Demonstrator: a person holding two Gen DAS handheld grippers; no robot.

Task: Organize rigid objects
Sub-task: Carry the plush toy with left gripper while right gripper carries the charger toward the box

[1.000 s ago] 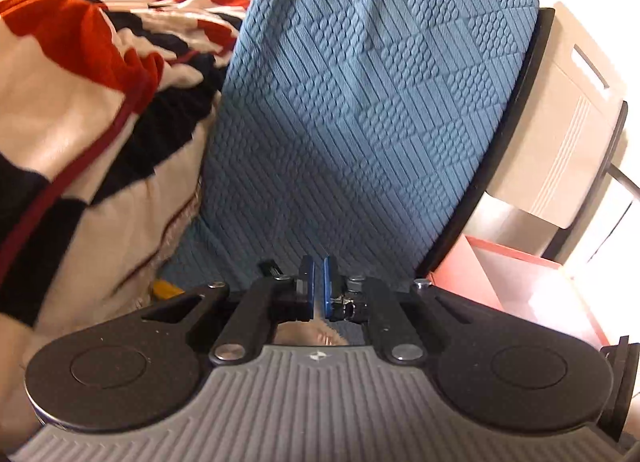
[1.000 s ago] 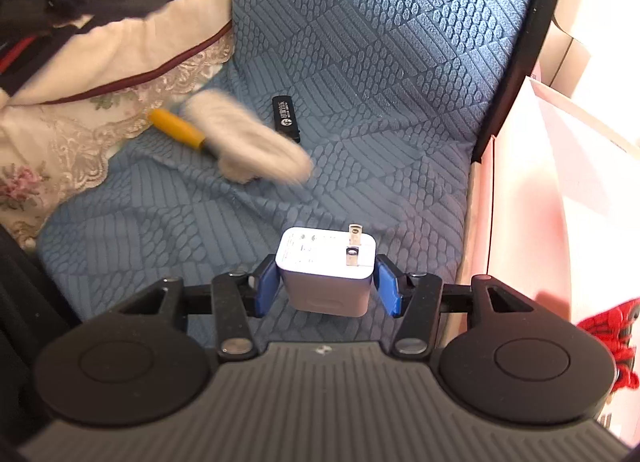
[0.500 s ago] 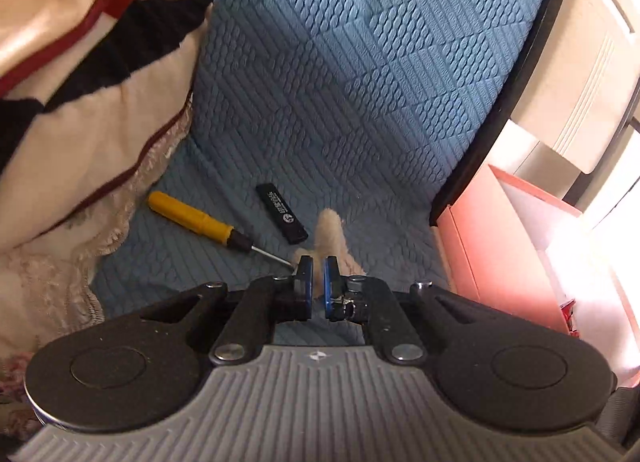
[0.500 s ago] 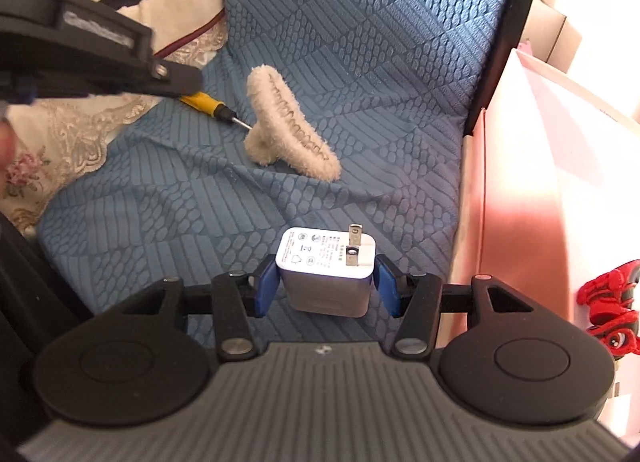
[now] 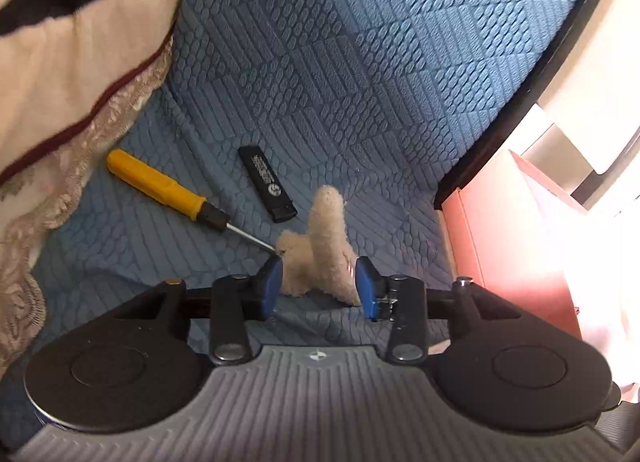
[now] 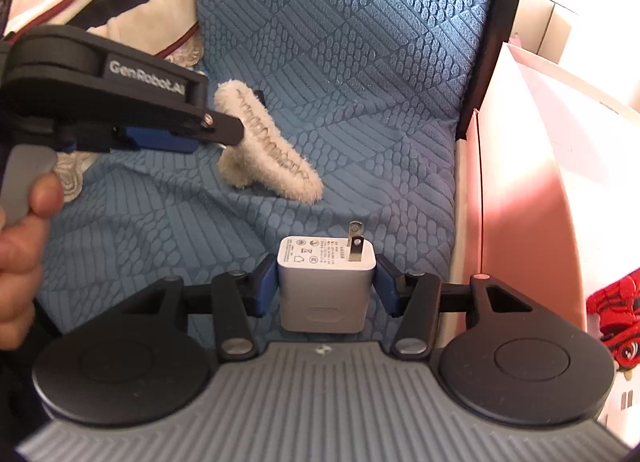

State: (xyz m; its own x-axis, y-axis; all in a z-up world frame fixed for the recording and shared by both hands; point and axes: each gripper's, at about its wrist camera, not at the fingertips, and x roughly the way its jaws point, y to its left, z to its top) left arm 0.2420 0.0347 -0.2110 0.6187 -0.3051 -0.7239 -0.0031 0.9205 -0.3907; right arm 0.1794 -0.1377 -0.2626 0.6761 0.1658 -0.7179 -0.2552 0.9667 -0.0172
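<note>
A beige fluffy piece [image 5: 326, 246] rests on the blue quilted seat cover [image 5: 360, 62]. My left gripper [image 5: 318, 282] straddles its near end, jaws opening, pads beside the fluff and not squeezing it. From the right wrist view, one of its fingers [image 6: 216, 126] is against the top of the fluffy piece [image 6: 272, 158]. A yellow-handled screwdriver [image 5: 160, 186] and a black lighter [image 5: 267, 182] lie just beyond. My right gripper [image 6: 326, 284] is shut on a white plug charger [image 6: 324, 302], prongs up, above the seat.
A pink box [image 5: 500, 246] stands to the right of the seat, with a red toy [image 6: 616, 314] inside. A striped blanket with lace trim [image 5: 80, 42] is heaped on the left. A person's hand [image 6: 20, 242] grips the left tool's handle.
The left gripper has sunk toward the seat and its shut jaws have parted around the fluffy piece, which now lies on the cover. The right gripper still holds the charger in place.
</note>
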